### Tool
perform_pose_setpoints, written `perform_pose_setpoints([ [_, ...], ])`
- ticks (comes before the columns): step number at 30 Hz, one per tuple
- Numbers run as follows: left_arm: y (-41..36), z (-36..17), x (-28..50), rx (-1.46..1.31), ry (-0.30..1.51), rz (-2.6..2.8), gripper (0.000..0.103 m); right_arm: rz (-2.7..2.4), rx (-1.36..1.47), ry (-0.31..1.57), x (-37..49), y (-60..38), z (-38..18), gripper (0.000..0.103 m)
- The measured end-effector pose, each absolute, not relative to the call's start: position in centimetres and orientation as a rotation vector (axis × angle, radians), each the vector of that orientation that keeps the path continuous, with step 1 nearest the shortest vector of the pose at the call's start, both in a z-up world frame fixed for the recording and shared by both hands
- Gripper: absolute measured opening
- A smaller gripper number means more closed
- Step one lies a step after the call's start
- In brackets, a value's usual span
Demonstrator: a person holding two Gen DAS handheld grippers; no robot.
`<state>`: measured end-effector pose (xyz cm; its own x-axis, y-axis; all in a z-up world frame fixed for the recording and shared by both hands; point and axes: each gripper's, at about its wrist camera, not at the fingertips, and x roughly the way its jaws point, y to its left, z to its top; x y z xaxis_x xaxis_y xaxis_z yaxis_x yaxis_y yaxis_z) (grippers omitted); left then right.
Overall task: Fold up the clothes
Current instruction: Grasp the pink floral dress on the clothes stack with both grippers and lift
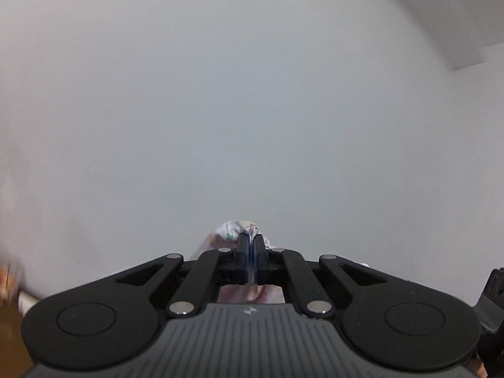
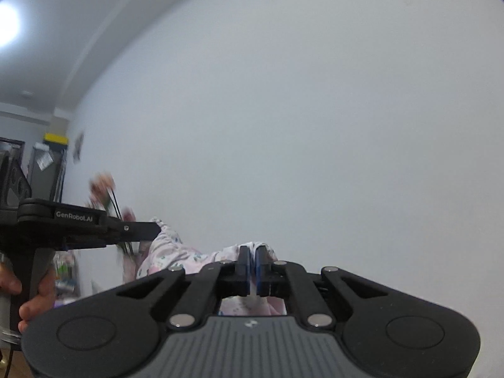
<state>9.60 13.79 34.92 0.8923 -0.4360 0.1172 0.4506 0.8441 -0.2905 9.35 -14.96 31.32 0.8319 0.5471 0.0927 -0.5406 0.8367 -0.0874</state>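
The garment point(image 2: 171, 253), pale pink w/ small green and blue prints, is up in the air against a plain white wall point(image 2: 315, 126), not lying on anything. Left gripper point(image 1: 251, 245) is clamped tight on a bunched bit of it, cloth poking out past the tips and hanging below the jaws. Right gripper point(image 2: 251, 260) is pinched closed on another bit the same way, and the fabric sags between the two. In the right wrist view a hand point(image 2: 34, 296) holds the left gripper's handle at the left edge. Behind it there's a blurry pinkish thing, maybe flowers point(image 2: 102, 189), can't say for sure. Ceiling light point(image 2: 6, 25) glows top left.
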Motion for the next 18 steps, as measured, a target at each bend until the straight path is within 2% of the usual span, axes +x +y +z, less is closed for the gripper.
perform_pose_setpoints([
  [5, 11.7, 41.7, -3.5, -0.217, -0.245, -0.510, 0.002, 0.559, -0.089, -0.308, -3.7, -17.6, 38.3, 0.002],
  [10, 10.0, 45.1, -10.3, -0.184, -0.312, -0.506, 0.002, 0.489, -0.096, -0.364, -11.6, -19.0, 42.6, 0.002],
  [15, 8.0, 44.7, -9.1, -0.179, -0.218, -0.473, 0.002, 0.437, -0.094, -0.279, -11.9, -20.1, 42.6, 0.002],
  [18, 5.6, 40.8, -2.9, -0.161, -0.094, -0.445, 0.002, 0.410, -0.086, -0.172, -8.4, -20.2, 40.5, 0.002],
])
